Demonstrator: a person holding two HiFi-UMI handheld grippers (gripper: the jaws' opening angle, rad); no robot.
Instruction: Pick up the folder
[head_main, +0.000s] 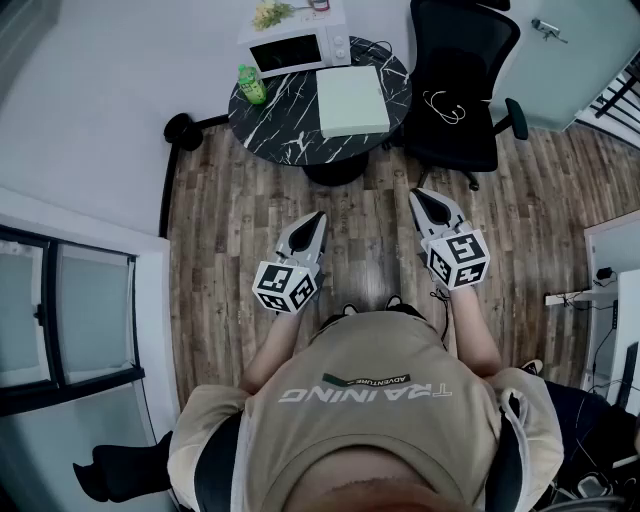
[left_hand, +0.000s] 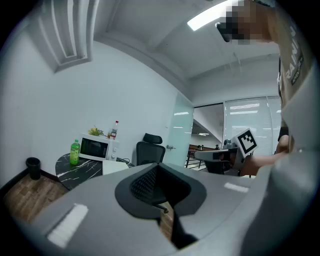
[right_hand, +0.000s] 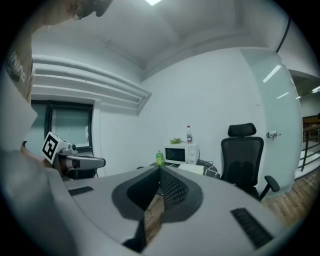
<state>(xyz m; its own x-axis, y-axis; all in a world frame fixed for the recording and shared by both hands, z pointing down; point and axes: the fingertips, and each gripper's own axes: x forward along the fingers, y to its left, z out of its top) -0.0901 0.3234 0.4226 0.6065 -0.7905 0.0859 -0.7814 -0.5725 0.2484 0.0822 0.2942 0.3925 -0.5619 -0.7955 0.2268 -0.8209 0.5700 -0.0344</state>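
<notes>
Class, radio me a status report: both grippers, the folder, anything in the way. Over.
Left gripper shut, empty; right gripper shut, empty. Folder flat on table, untouched. Nothing between grippers and table; bottle, microwave sit near folder.

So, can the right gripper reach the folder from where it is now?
Probably not yet: the right gripper hangs over the floor short of the table, jaws shut. Nothing blocks the way to the folder, so stepping closer should do.
</notes>
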